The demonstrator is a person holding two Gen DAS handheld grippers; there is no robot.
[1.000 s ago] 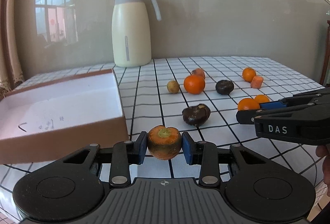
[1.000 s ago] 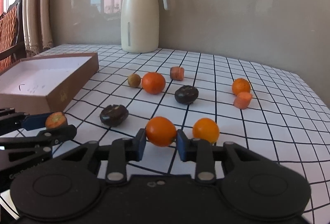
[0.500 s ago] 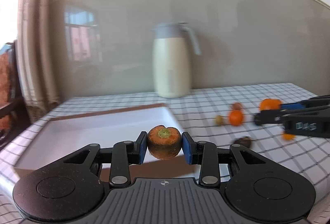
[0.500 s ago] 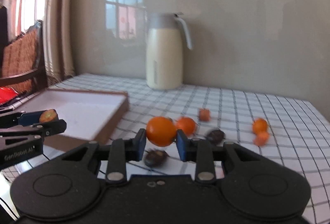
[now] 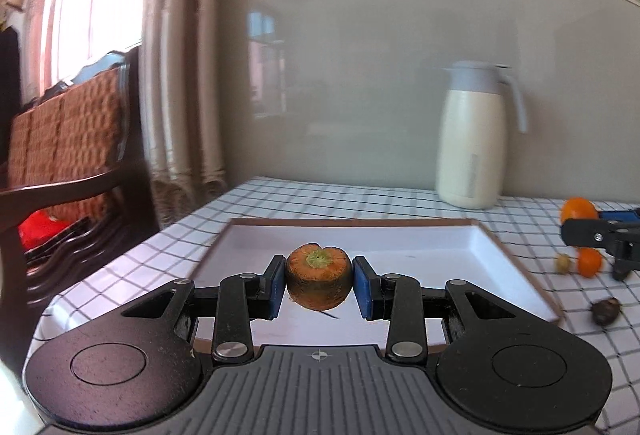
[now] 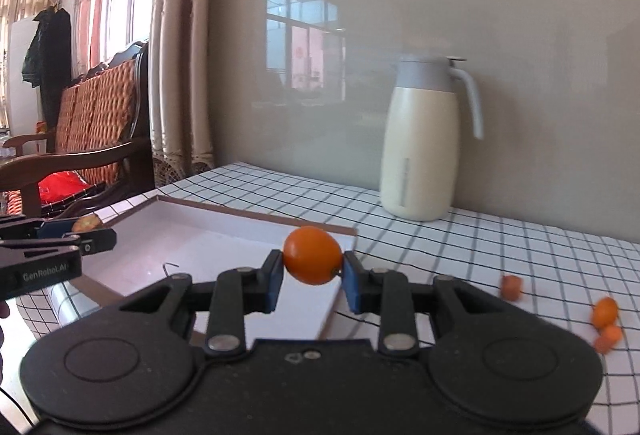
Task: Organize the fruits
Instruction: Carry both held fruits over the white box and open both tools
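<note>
Left gripper (image 5: 319, 289) clamped on carrot stub (image 5: 319, 276), right gripper (image 6: 312, 278) on kumquat (image 6: 312, 255); both carried from tabletop (image 5: 400, 201) to box (image 5: 400, 251), 12 o'clock; release pending.

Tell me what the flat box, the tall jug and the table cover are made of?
The flat box looks like cardboard: brown matte outer rim, smooth white lining inside. The tall jug looks like painted metal or plastic, I cannot tell which: even cream body with a soft sheen, grey top and handle. The table cover seems to be cloth or wipe-clean vinyl: white with black grid lines, lying flat.
</note>
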